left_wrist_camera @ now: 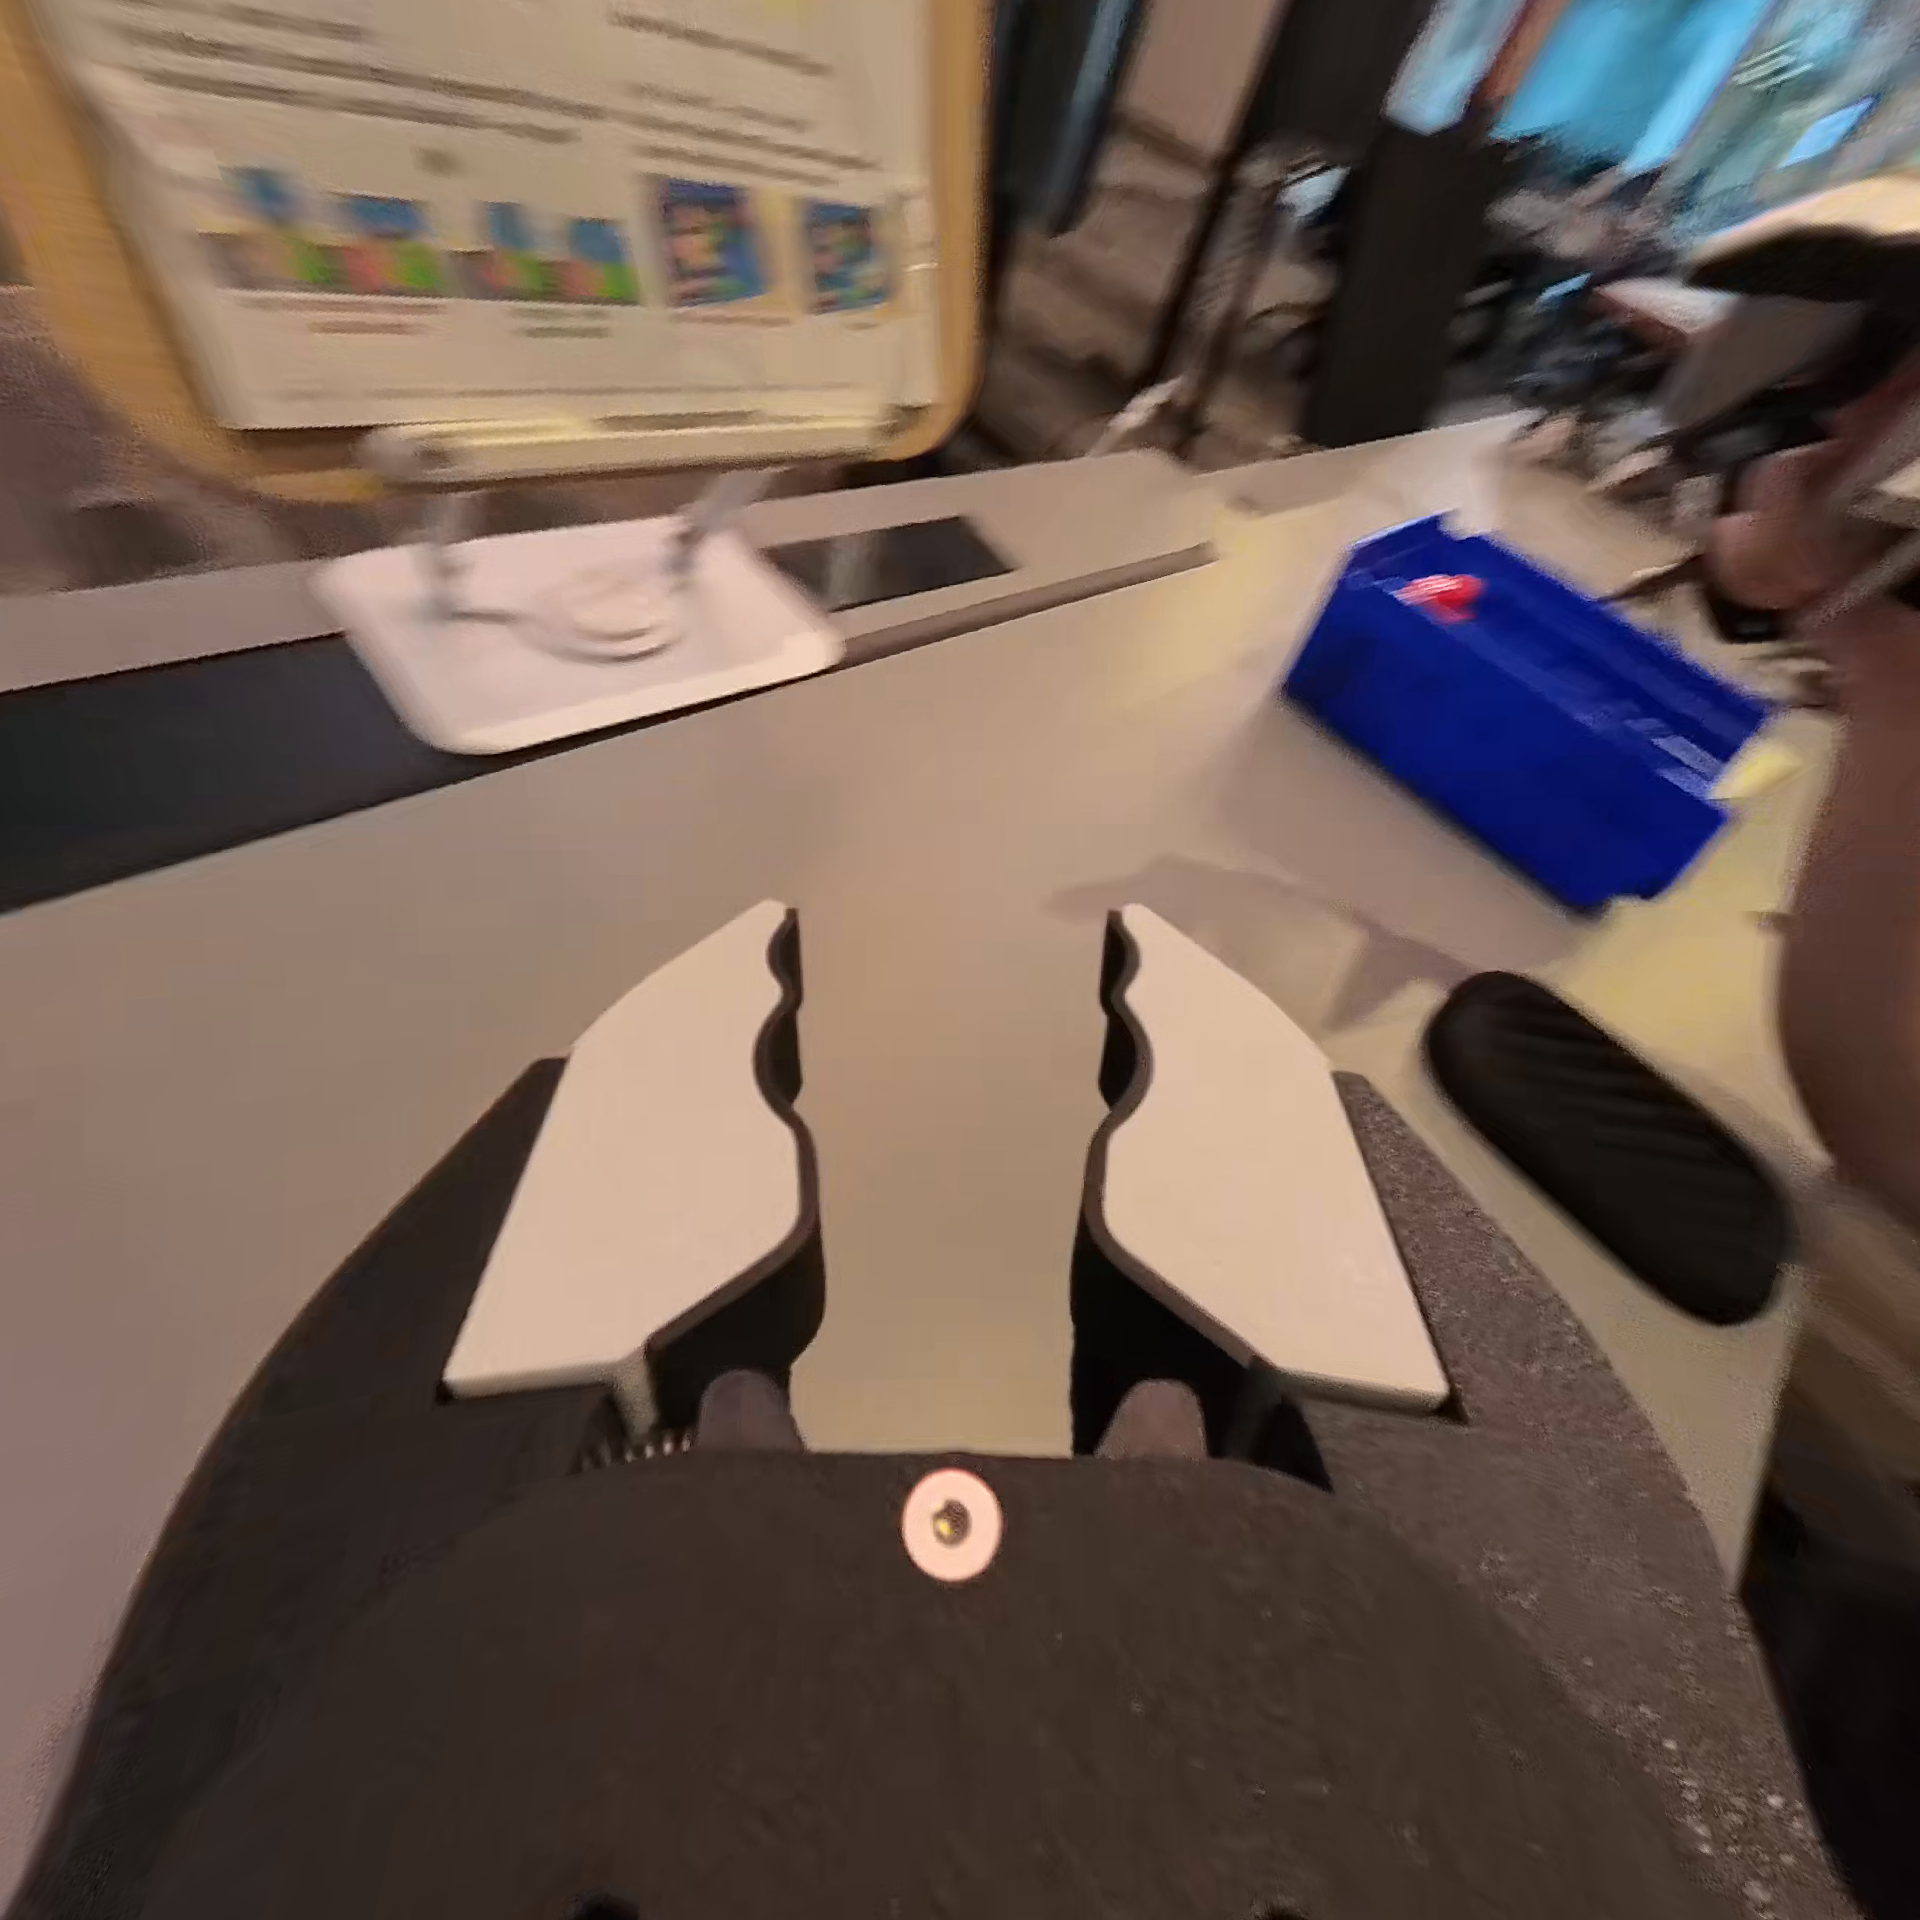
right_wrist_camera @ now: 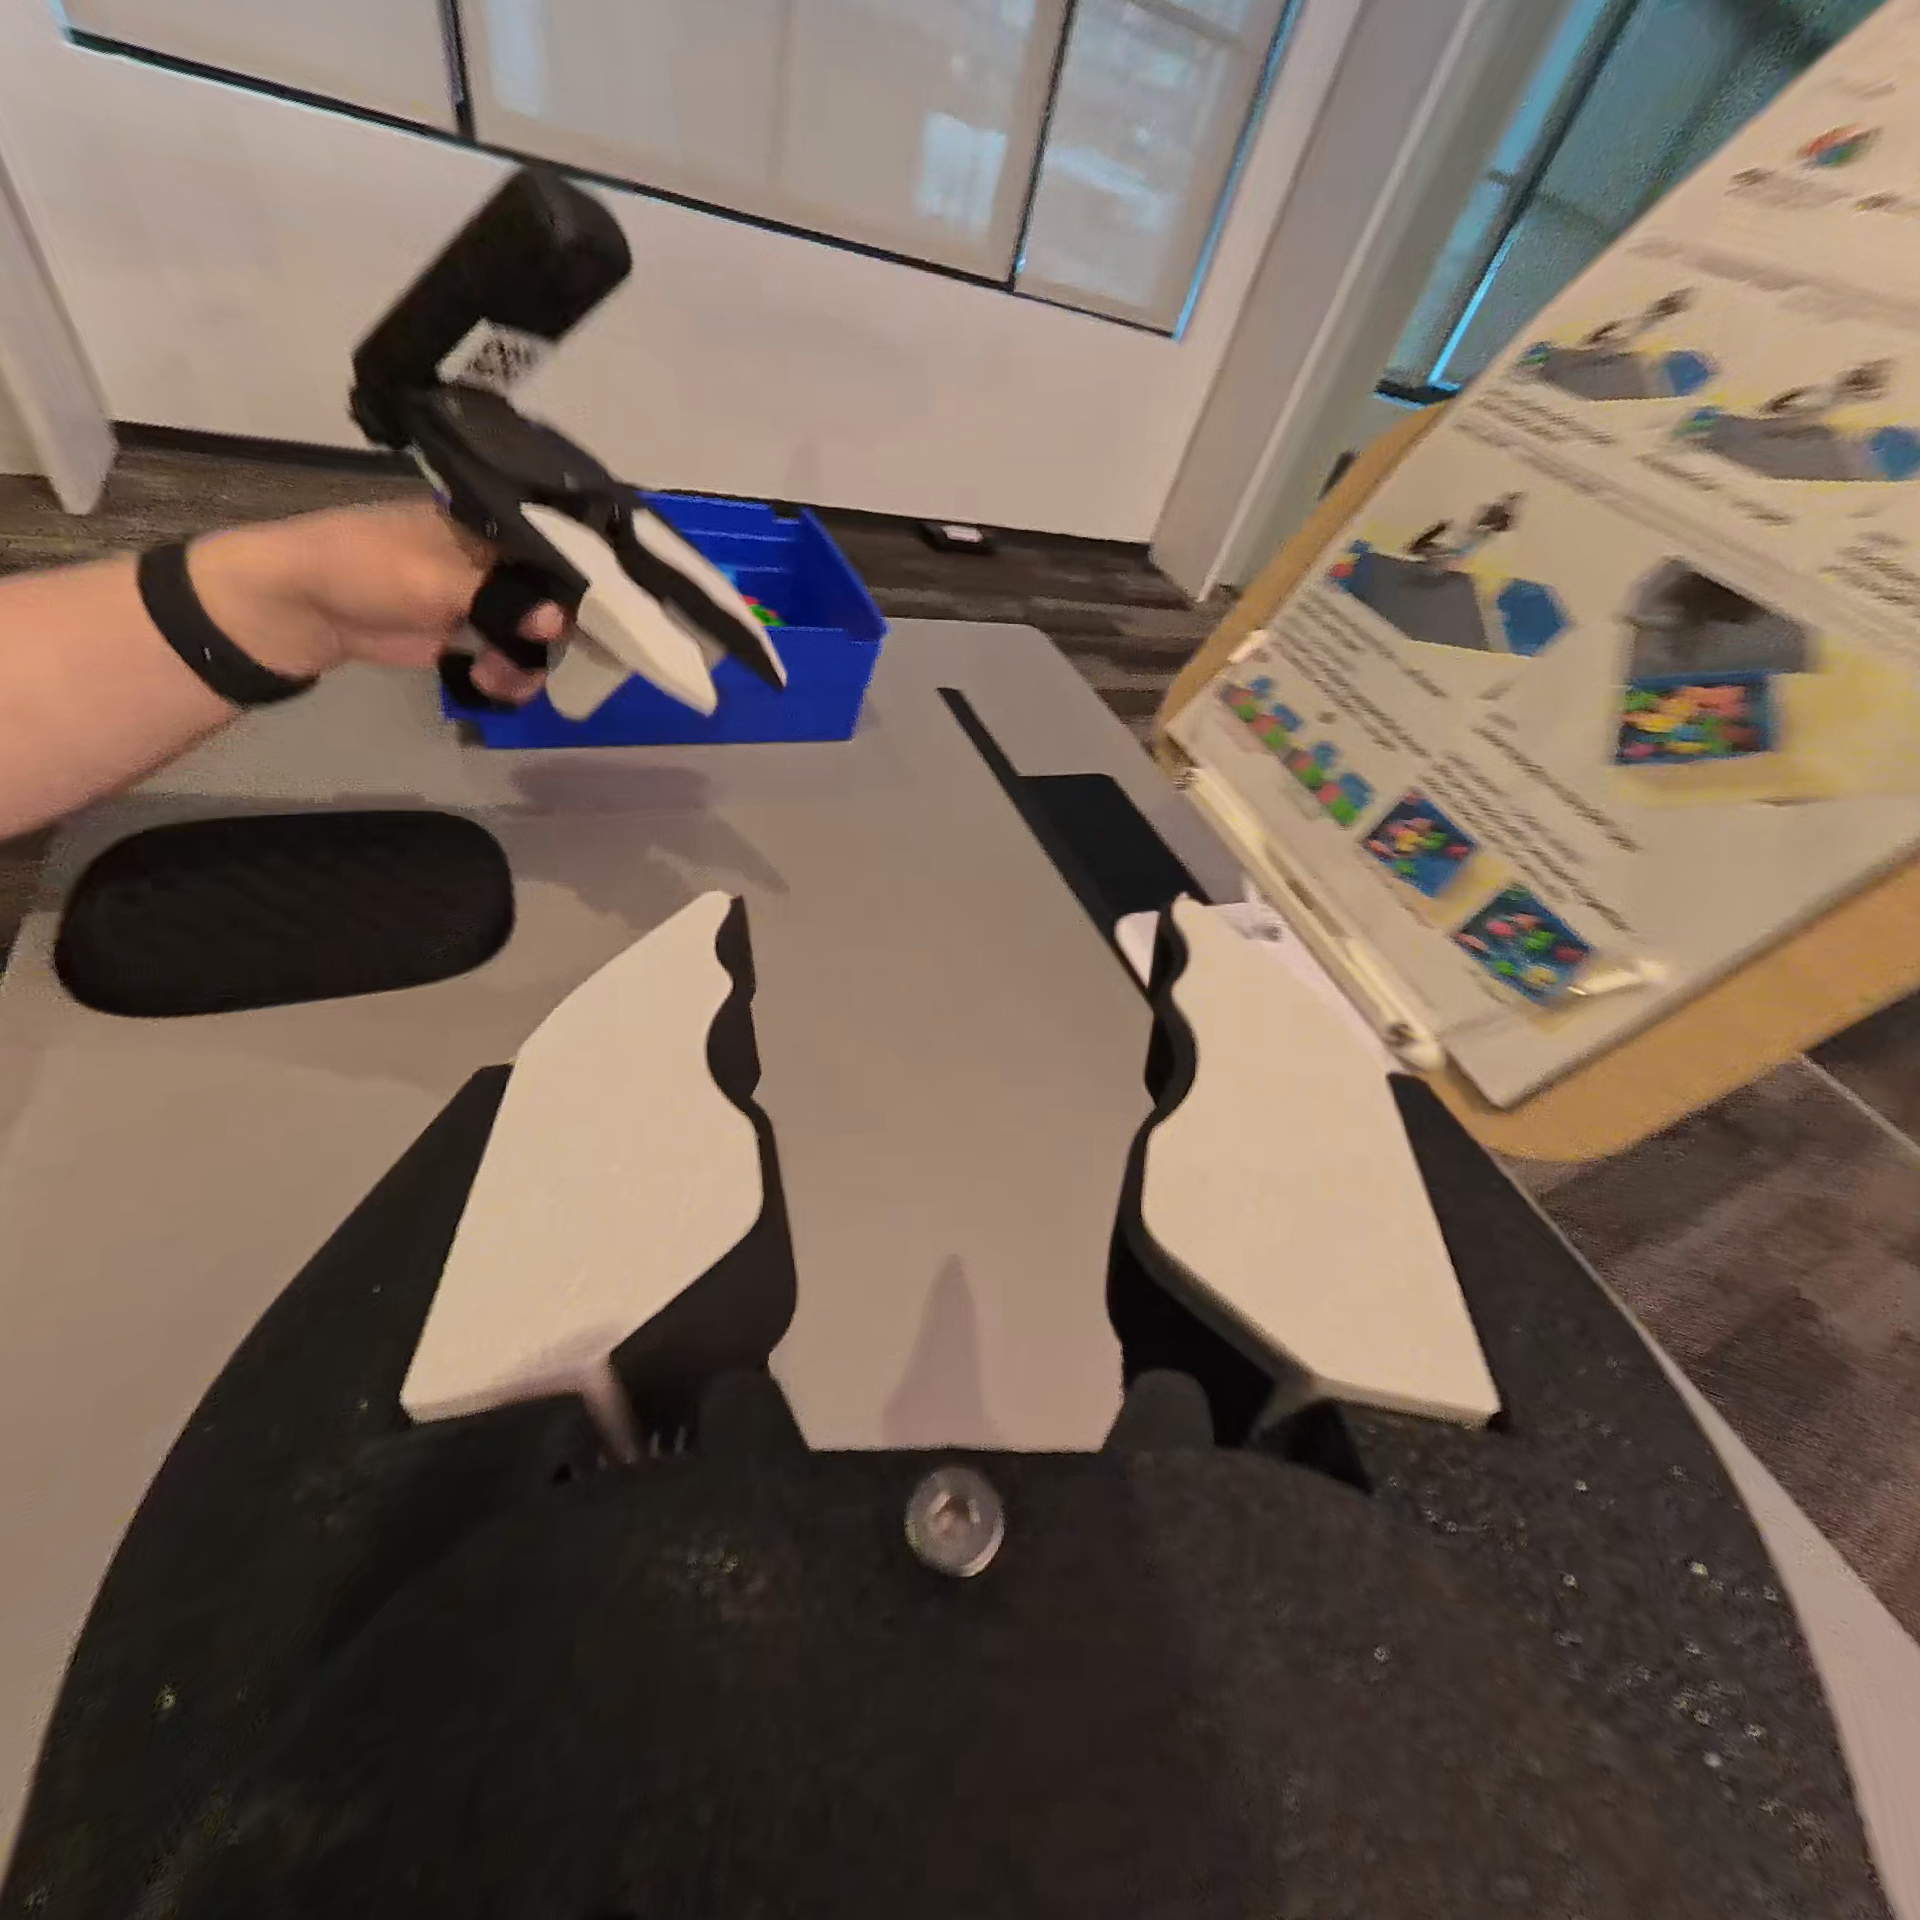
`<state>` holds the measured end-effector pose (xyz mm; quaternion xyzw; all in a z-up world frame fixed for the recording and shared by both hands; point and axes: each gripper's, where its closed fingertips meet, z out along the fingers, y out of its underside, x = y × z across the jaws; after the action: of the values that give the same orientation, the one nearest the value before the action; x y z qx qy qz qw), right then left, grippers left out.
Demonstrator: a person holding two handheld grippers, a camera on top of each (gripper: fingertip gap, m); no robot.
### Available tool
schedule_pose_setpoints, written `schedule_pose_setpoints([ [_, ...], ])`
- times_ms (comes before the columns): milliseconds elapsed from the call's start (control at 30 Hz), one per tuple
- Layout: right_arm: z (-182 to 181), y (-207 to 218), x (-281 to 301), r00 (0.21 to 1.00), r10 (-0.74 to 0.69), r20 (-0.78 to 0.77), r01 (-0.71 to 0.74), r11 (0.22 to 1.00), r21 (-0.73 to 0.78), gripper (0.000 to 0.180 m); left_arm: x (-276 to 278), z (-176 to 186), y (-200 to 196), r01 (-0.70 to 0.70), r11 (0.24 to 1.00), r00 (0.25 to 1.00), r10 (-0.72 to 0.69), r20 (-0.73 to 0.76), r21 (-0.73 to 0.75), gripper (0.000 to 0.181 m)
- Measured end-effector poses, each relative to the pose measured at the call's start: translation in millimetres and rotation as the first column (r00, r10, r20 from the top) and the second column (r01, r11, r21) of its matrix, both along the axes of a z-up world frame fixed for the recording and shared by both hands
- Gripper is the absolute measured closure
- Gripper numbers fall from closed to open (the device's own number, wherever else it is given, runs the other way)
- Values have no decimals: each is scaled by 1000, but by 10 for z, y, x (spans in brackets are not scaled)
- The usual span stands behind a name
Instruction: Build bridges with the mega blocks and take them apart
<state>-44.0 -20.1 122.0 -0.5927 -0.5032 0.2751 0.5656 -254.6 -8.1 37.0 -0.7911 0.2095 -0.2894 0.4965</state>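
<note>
Blocks (right_wrist_camera: 764, 613), glossy blue rectangular bin (right_wrist_camera: 821, 665)

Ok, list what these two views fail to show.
- Blocks in the blue bin: right wrist view, mostly hidden by the left gripper and the bin wall; left wrist view, motion blur.
- Instruction board: left wrist view, smeared by blur; right wrist view, cut by the right edge.
- Hand holding the other gripper: left wrist view, blurred and cut off.
</note>
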Motion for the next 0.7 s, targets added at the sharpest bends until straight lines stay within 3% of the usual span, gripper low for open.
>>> schedule_pose_setpoints([
  [100, -51, 19, -327, 1000, 15, 19, -15, 1000, -13, 107, -1080, 94, -77, -266, 964, 956, 264, -126, -1, 125],
  [167, -21, 47, -476, 1000, 26, 8, -26, 1000, -7, 107, -1926, 51, -139, -460, 888, 867, 448, -219, -6, 126],
  [267, 43, 54, -675, 995, 81, -64, -85, 994, -72, 107, -2757, -184, -257, -587, 803, 798, 552, -239, -104, 138],
  [400, 28, 132, -797, 979, 91, -180, -116, 984, -137, 111, -3080, -390, -228, -606, 772, 795, 591, -135, -192, 143],
  [500, -145, 215, -777, 987, 79, -140, -104, 978, -180, 112, -3100, -550, -50, -611, 756, 789, 604, -108, -236, 145],
  [700, -175, 365, -548, 981, 17, -191, -63, 969, -237, 115, -3162, -1117, 237, -678, 628, 735, 583, -346, -383, 144],
])
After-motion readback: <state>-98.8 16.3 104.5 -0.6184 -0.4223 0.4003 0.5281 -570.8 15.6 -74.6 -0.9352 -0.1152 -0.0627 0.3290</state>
